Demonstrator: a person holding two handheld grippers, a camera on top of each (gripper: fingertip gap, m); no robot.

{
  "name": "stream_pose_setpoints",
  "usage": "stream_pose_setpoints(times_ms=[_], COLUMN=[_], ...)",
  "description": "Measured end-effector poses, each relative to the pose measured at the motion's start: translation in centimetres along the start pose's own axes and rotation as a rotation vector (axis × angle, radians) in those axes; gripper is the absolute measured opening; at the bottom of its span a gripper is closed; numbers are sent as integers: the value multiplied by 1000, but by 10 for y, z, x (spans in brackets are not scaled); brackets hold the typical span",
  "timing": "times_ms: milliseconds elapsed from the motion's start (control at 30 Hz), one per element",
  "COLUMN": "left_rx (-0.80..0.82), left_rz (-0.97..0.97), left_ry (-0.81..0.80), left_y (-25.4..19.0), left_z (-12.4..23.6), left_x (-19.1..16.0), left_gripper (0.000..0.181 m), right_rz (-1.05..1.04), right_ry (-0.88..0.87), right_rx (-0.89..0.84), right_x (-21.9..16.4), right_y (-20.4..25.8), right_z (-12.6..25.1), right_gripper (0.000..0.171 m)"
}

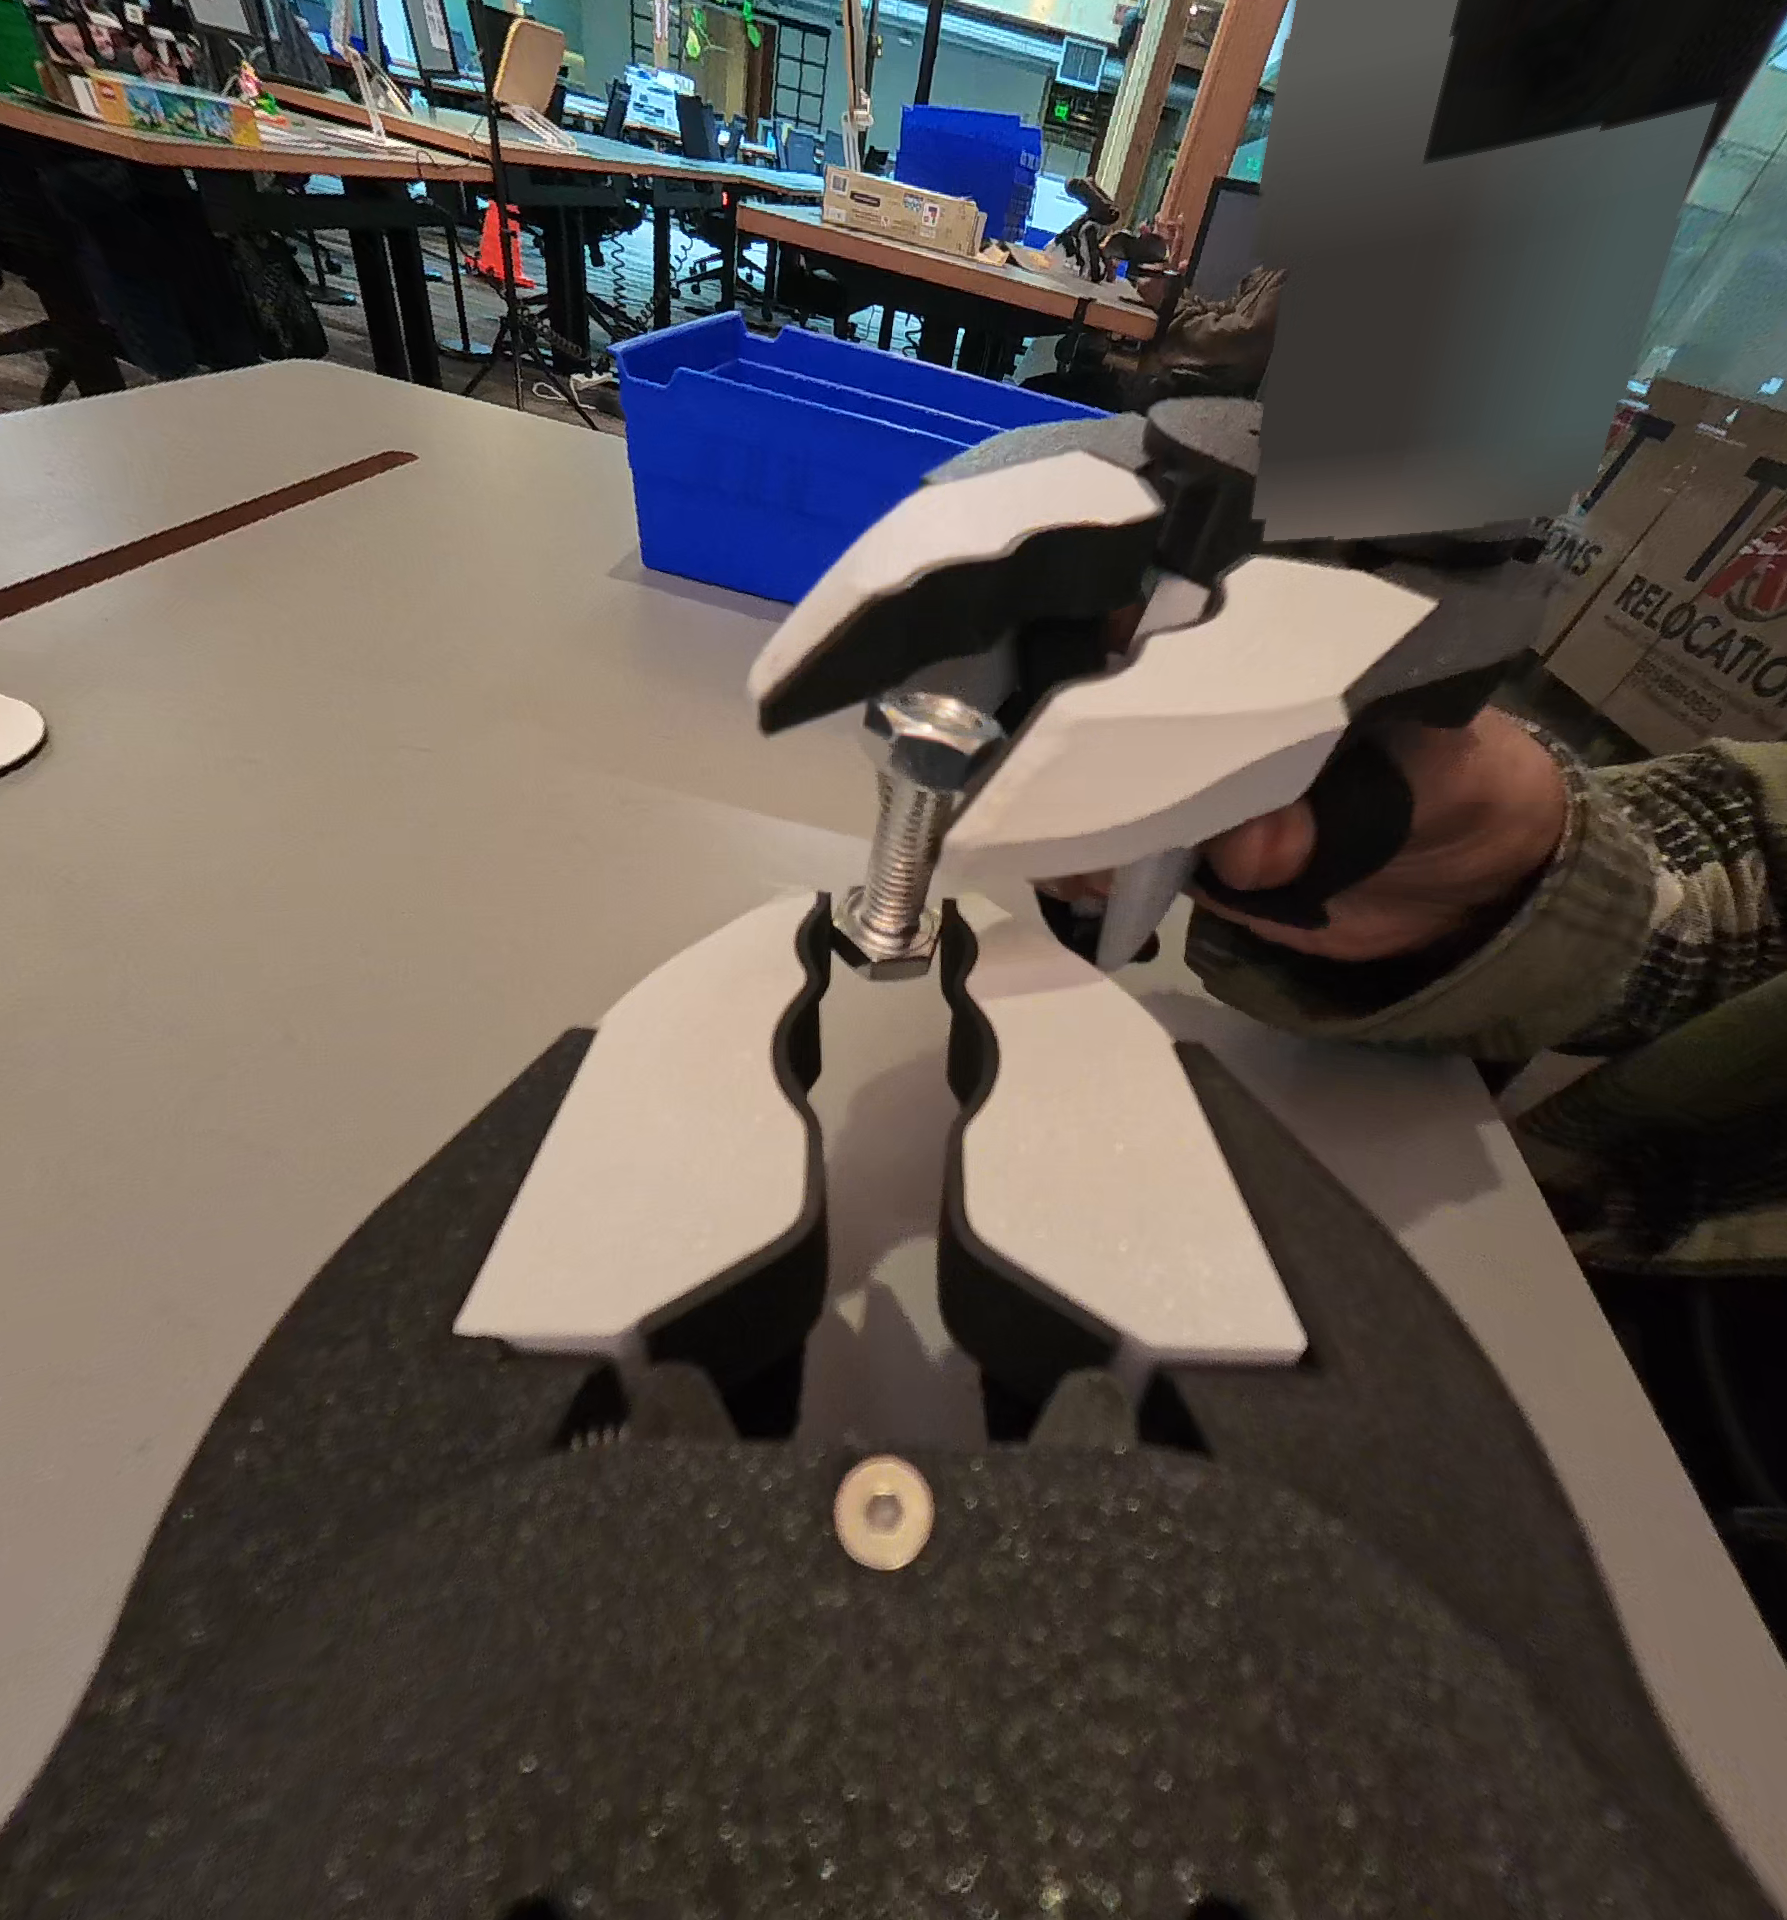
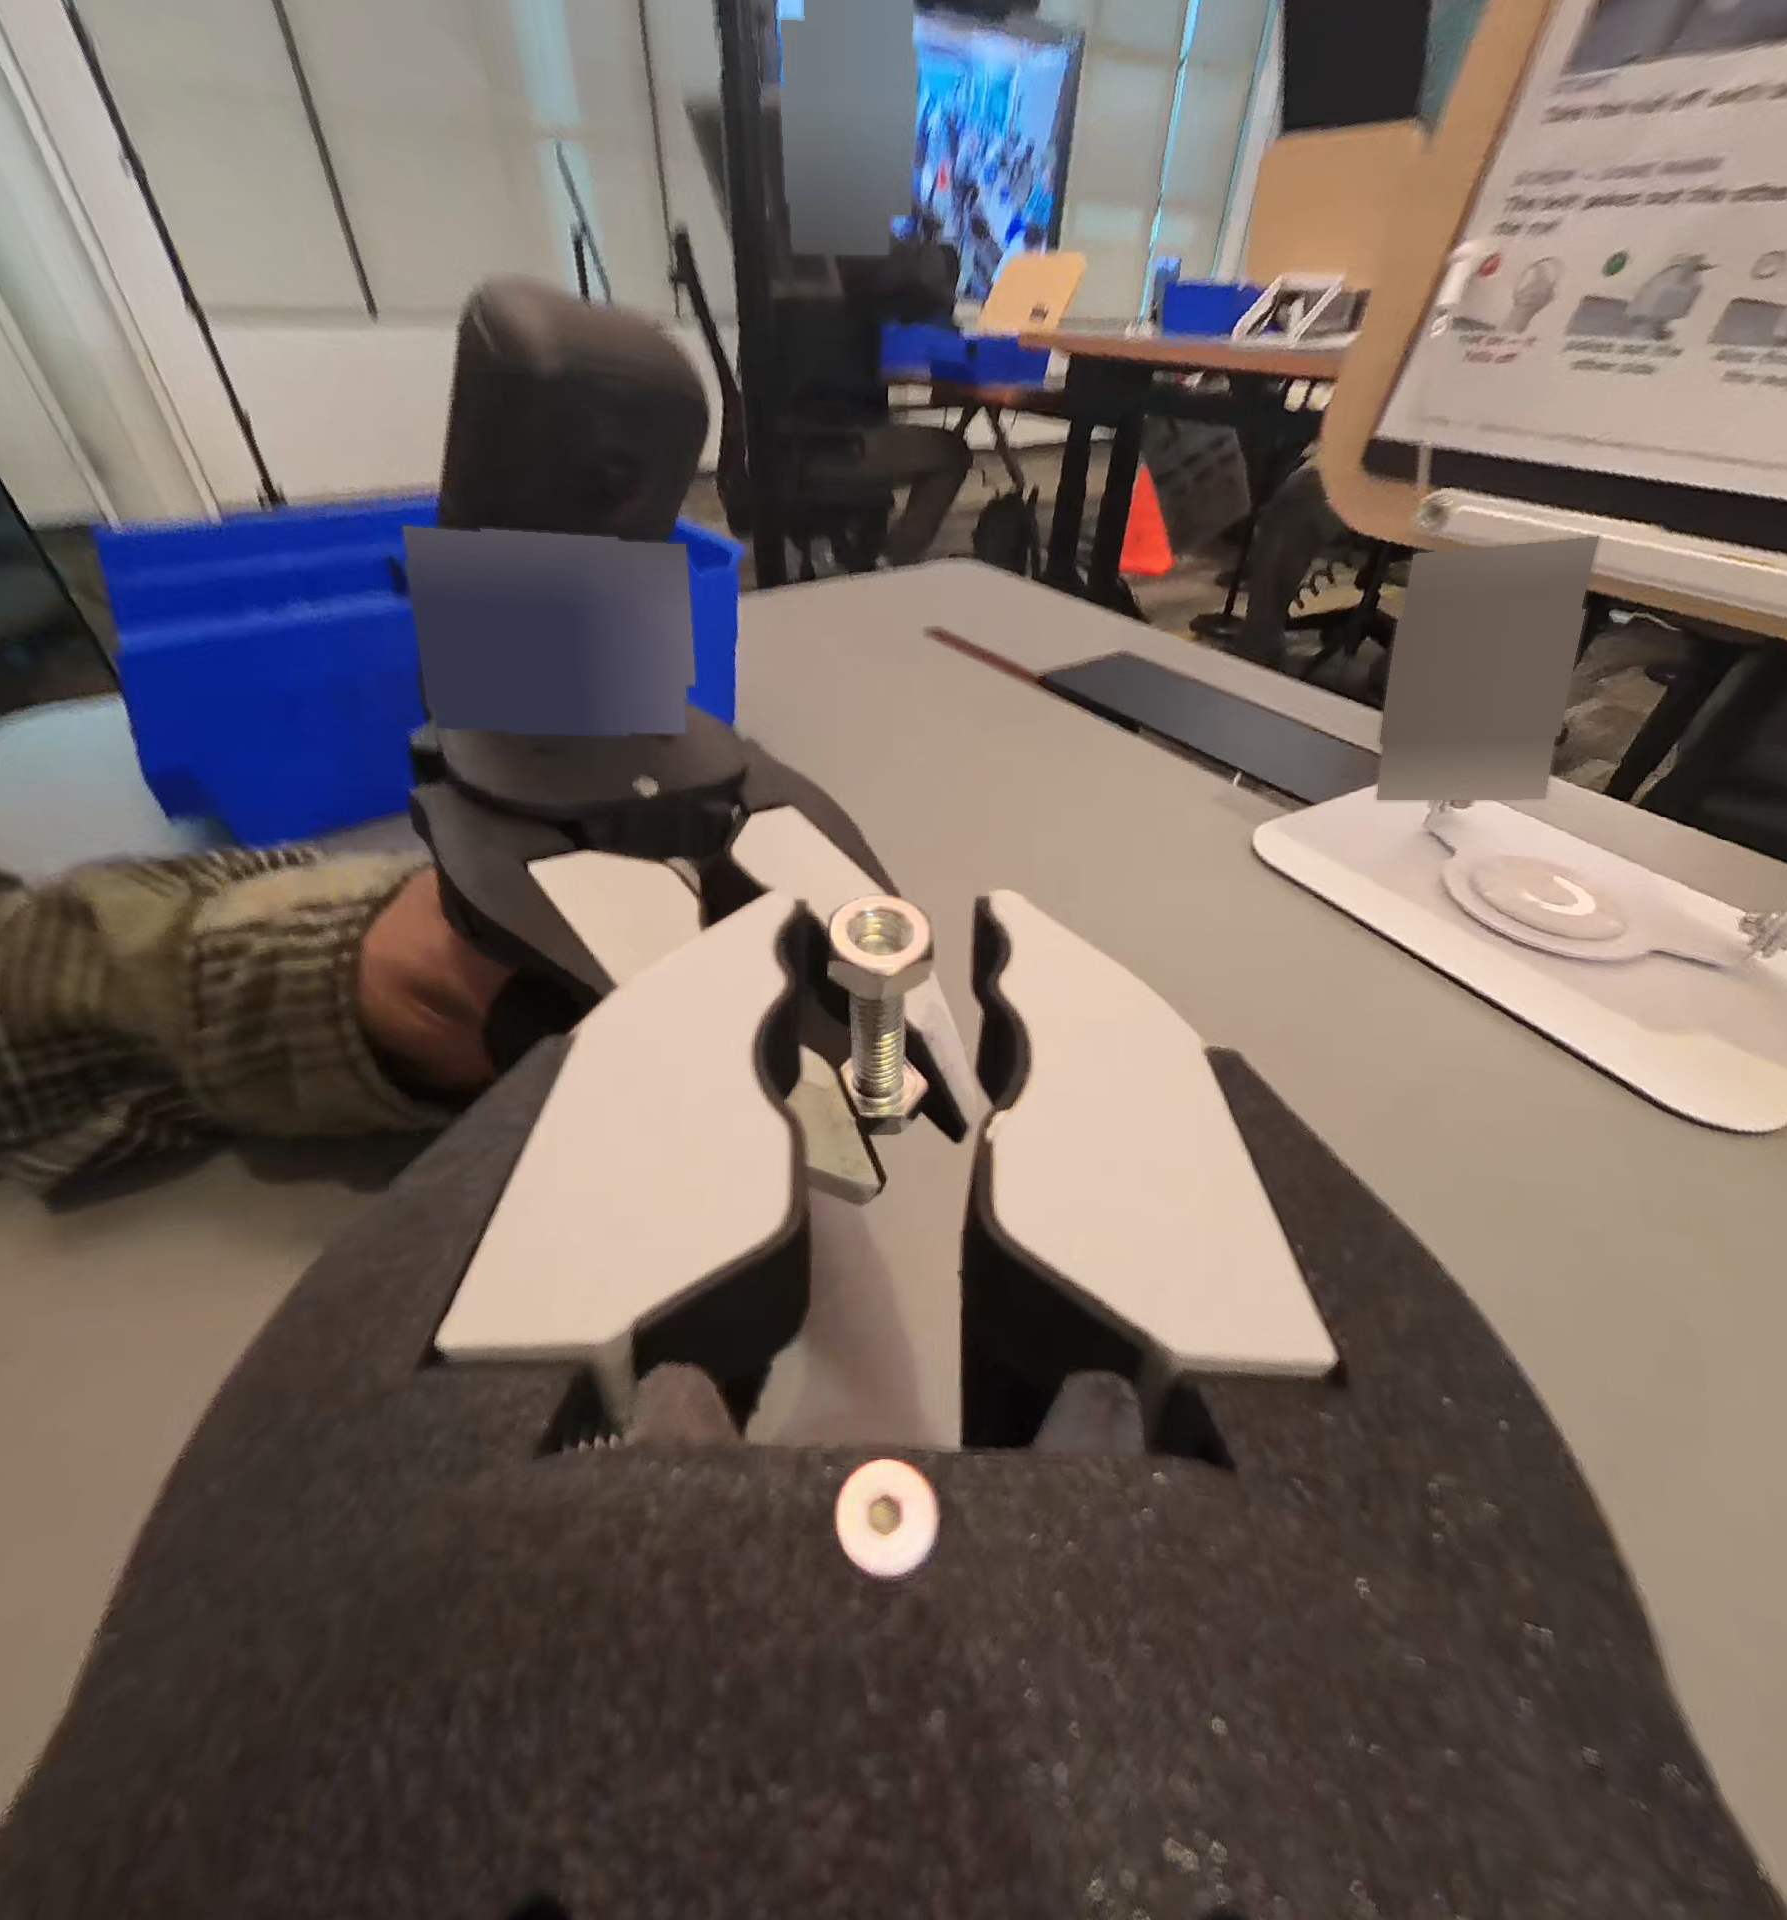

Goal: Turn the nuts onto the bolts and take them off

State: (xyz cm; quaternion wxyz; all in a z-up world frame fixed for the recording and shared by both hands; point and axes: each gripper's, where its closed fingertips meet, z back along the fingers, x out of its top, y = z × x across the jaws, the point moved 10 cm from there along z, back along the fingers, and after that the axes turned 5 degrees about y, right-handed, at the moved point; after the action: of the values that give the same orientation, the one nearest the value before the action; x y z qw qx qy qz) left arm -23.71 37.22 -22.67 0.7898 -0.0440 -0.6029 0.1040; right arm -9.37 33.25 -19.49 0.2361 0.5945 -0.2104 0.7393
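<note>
A bolt (image 1: 910, 831) and its nut (image 1: 884, 940) held between two handheld grippers above a grey tabletop (image 1: 297, 779).

The left gripper (image 1: 884, 935) pinches the nut at its fingertips, jaws nearly closed around it. The right gripper (image 2: 884, 940) sits around the bolt head with its jaws apart, a gap showing on either side. The bolt stands upright, its nut low on the thread. A blue bin (image 1: 764, 457) stands near the tabletop's far edge.

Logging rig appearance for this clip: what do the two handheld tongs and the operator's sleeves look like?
Both tongs, left and right, have pale grey finger plates with wavy black inner pads, on a coarse black base with a central screw and washer. Each has a black handle. The sleeves are green-and-cream plaid.
</note>
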Motion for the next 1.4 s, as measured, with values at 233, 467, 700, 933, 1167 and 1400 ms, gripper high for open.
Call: stream_pose_setpoints(times_ms=[233, 467, 700, 933, 1167, 1400], left_rx=[-11, -59, -113, -152, -159, -161], left_rz=[-56, -118, -141, -124, -110, -101], left_ry=[56, 68, 87, 142, 231, 241], left_y=[-4, -12, -16, -17, -19, -18], left_z=[-3, -6, -11, -15, -20, -20], left_x=[-1, 1, -2, -5, -9, -9], left_gripper=[19, 19, 19, 19, 19, 19], right_rz=[145, 237, 250, 341, 426, 418], right_ry=[102, 90, 51, 130, 264, 257], right_rx=[129, 385, 655, 771, 808, 801], right_x=[2, 3, -3, -3, -2, -4], right_y=[-2, -14, -24, -25, -26, -29], right_z=[1, 7, 2, -4, -3, -1], right_gripper=[18, 18, 18, 18, 18, 18])
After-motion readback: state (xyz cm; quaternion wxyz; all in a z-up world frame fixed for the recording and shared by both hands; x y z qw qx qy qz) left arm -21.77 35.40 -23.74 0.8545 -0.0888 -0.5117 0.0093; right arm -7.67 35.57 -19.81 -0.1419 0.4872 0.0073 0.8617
